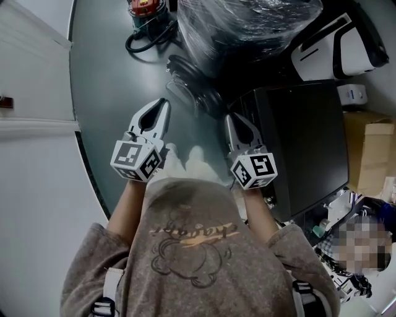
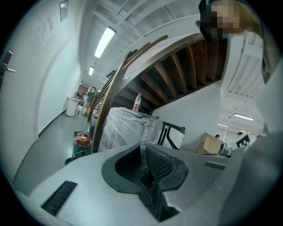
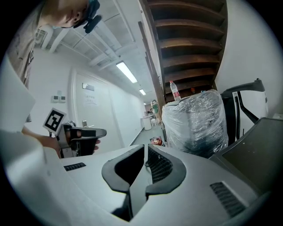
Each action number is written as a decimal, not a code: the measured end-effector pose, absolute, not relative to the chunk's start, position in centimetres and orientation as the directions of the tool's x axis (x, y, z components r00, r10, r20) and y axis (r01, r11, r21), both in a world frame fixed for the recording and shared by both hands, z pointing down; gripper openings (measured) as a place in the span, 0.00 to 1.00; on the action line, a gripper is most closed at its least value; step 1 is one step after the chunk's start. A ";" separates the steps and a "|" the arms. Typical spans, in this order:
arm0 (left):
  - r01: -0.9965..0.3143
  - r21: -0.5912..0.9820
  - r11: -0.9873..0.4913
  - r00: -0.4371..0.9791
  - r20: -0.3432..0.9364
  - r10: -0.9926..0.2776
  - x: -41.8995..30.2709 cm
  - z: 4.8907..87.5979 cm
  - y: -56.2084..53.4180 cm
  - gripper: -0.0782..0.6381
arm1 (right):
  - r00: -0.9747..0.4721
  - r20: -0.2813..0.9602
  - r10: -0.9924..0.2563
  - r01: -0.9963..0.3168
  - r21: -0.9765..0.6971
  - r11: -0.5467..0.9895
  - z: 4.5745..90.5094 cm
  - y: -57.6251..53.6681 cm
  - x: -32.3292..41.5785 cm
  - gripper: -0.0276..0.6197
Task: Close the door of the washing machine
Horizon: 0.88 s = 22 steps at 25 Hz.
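Caught from above over a smooth grey floor [image 1: 117, 80], with left tool [image 1: 164, 102] and right tool [image 1: 230, 119] both clenched shut on nothing. No washing machine door in sight; possibly part of the dark boxy unit [image 1: 303, 136] at frame right, just beside the right tool, but cannot tell. Risks knocking that unit, or snagging the black cable [image 1: 145, 40] looped at top, if swung in blind. Beyond: plastic-wrapped bulk [image 1: 247, 25], red vacuum [image 1: 143, 7], cardboard box [image 1: 365, 148], timber staircase [image 2: 177, 66], white walls.

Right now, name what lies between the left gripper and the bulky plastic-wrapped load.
Between the left gripper and the plastic-wrapped load, the head view shows a black coil of hose or cable.
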<state>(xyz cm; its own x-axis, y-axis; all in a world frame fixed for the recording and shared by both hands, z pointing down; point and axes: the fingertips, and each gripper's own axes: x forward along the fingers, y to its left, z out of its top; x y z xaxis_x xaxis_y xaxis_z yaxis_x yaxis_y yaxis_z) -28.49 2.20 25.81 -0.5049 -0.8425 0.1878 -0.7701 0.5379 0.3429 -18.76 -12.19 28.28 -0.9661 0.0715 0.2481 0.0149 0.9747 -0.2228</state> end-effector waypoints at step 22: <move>-0.890 0.331 0.314 -0.208 0.318 -0.925 -36.3 36.6 -4.4 0.49 | -0.912 0.390 0.126 0.009 -0.287 0.958 39.6 -14.4 -27.3 0.39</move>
<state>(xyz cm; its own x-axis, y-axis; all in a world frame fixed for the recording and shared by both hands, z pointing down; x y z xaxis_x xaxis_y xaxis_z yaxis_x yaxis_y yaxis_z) -36.26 -4.40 36.56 -0.2083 -0.9250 0.3177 -0.8899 0.3140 0.3309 -27.25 -14.44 39.58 -0.9122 0.1255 0.3900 0.0091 0.9579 -0.2869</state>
